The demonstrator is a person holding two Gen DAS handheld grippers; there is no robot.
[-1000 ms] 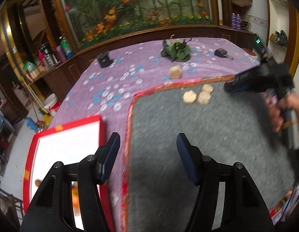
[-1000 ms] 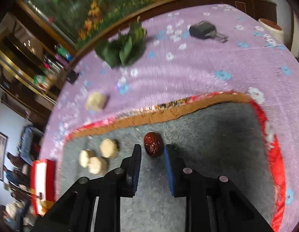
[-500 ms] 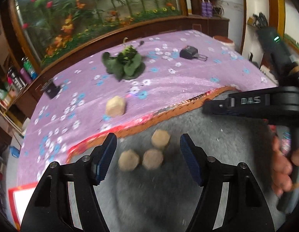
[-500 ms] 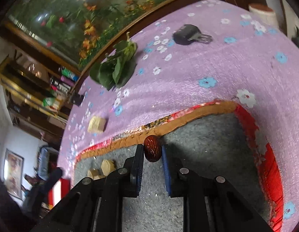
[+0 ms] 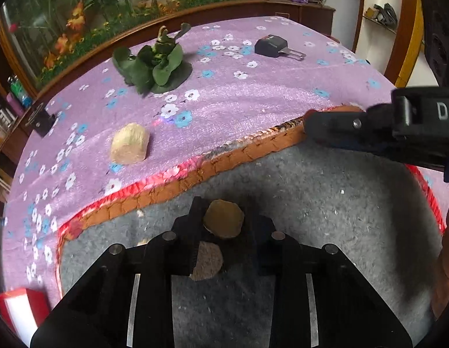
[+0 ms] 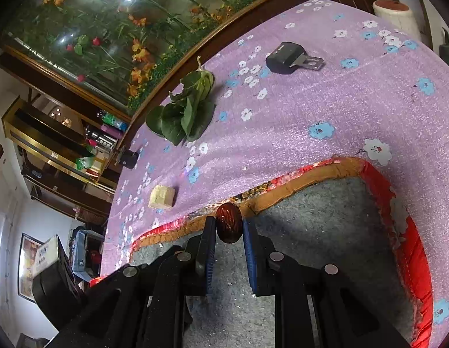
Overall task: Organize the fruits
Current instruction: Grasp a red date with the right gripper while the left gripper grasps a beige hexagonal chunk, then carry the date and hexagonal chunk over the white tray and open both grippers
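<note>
The grey mat (image 5: 325, 232) lies on the counter (image 5: 253, 101). The left gripper (image 5: 224, 223), jaws just closing, clamps a tan nut (image 5: 223, 221); another lies directly below and could be knocked. The right gripper (image 6: 228, 226) clamps a date (image 6: 228, 223), which could slip.

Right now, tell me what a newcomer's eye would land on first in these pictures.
The dark red fruit pinched in the right tool, above the grey mat's orange border. Next, the left tool, whose jaws have just been closing, around a tan fruit. Behind, green leaves on the purple flowered cloth.
</note>
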